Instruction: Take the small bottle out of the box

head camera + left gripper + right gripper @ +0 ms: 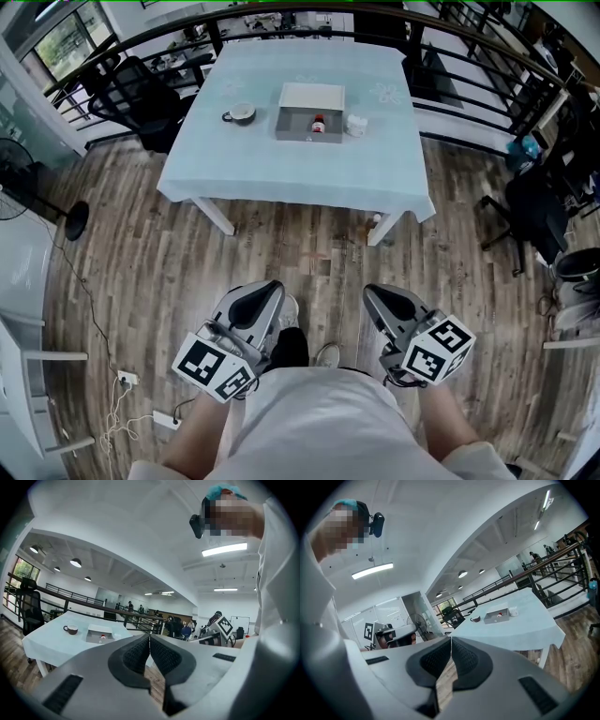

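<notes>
Hanging shut and empty, left gripper and right gripper are hovering well apart from the table, where the bottle is sitting in the box, probably light, stiff, slick: pinch its body.

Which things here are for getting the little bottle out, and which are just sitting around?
For the job: box, small bottle in it, left tool, right tool.
Just lying about: mug, white cup beside the box, office chair.
</notes>
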{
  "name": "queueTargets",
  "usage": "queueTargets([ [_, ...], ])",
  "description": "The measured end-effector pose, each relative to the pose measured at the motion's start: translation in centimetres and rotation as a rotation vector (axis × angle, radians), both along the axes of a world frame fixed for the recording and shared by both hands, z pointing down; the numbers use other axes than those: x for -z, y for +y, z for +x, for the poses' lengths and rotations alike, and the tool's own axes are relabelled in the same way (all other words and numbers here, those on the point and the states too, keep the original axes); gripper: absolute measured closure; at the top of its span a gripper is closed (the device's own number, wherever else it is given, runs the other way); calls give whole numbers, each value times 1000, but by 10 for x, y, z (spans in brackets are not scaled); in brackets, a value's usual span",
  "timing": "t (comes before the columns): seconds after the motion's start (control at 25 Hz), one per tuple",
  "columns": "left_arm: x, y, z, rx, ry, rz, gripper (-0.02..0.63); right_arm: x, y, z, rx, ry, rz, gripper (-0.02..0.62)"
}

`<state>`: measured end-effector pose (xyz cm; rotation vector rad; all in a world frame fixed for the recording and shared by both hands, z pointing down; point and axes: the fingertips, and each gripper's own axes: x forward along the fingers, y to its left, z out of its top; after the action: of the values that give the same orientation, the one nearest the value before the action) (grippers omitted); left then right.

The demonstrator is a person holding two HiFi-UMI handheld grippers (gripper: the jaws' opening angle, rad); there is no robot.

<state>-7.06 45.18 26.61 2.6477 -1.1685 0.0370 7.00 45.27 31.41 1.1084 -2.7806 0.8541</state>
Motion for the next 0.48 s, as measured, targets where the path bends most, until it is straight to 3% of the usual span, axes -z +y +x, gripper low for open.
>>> queueTargets([
  [0.48,-18,-80,-26,-2,14,-38,584,-15,-75,-27,-9,16,-27,573],
])
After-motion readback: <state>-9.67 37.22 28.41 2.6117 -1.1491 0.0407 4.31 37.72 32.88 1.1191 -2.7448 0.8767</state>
